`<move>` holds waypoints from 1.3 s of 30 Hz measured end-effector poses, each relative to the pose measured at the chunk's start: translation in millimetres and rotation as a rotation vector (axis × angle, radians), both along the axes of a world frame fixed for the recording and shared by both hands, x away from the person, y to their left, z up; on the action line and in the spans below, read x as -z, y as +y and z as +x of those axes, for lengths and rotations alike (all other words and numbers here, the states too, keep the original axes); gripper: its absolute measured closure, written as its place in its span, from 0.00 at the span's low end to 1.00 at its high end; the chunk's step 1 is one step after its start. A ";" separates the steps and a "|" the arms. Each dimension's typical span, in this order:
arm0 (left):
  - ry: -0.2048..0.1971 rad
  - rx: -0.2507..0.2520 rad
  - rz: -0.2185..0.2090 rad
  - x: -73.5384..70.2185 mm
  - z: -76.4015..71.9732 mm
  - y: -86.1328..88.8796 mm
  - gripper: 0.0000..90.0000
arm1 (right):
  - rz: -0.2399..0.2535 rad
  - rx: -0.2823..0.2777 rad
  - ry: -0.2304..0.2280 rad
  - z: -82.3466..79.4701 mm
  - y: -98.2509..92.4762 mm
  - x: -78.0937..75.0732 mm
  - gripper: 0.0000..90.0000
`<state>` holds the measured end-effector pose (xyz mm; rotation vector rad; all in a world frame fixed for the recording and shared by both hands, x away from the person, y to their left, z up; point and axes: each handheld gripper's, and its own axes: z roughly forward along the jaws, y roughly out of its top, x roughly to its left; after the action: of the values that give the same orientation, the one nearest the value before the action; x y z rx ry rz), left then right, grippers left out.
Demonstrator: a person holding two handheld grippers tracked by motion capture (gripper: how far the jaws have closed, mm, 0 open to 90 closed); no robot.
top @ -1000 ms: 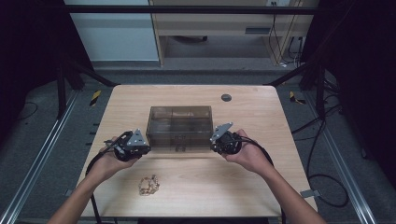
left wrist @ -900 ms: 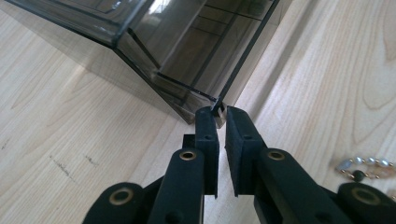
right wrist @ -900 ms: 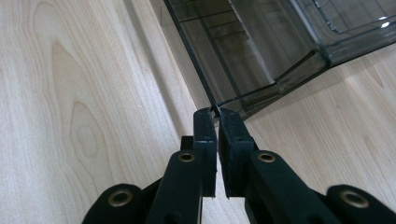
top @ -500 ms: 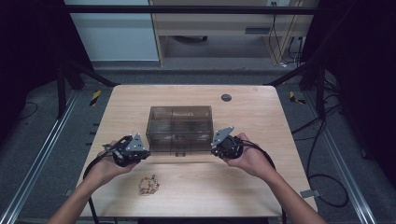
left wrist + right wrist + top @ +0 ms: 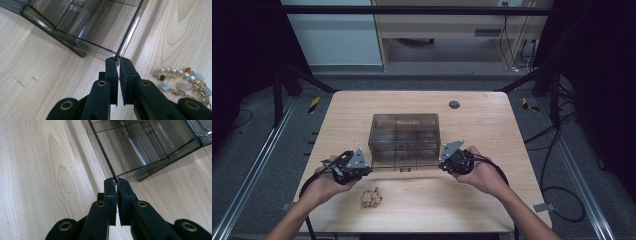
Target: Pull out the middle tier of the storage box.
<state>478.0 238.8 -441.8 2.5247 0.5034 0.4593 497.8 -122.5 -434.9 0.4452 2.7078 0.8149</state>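
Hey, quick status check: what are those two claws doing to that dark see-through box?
Left gripper and right gripper pinch the drawer front corners. Bracelet lies beside, clear.

– What's the room like past the work area?

– Light wood table (image 5: 492, 130), rounded corners, small dark grommet (image 5: 454, 104) at approx 1 o'clock. Grey carpet floor (image 5: 422, 82) all round.

– Furniture?

– At 12 o'clock a wooden desk (image 5: 452, 25) w/ open space under it; pale blue-white panel (image 5: 337, 40) at 11. Black frame bar (image 5: 422, 10) overhead, metal rails (image 5: 257, 165) at 9 & 3.

– Light?

– Bright on the tabletop, sides v. dark. Black cables (image 5: 557, 165) looped on floor at 3–4 o'clock, yellow-black tape (image 5: 314, 104) at 10.
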 end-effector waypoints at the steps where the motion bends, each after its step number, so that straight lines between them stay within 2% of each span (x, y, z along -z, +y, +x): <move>1: -0.001 0.001 -0.002 0.3 -0.5 0.0 0.95 | 0.001 -0.004 -0.001 -0.5 -0.1 0.3 0.97; 9: 0.002 0.003 -0.002 1.3 -3.9 1.4 0.95 | -0.001 -0.008 0.011 -8.3 1.0 3.0 0.97; 25: 0.001 0.013 0.003 3.1 -17.4 0.9 0.95 | -0.008 -0.019 0.006 -17.5 0.8 4.9 0.97; 39: -0.005 0.018 0.004 4.6 -20.6 1.4 0.95 | -0.007 -0.017 0.007 -21.3 0.9 6.2 0.97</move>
<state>457.3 240.2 -446.3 2.5293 0.4781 0.4604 476.6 -121.6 -441.1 0.4248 2.7231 0.8096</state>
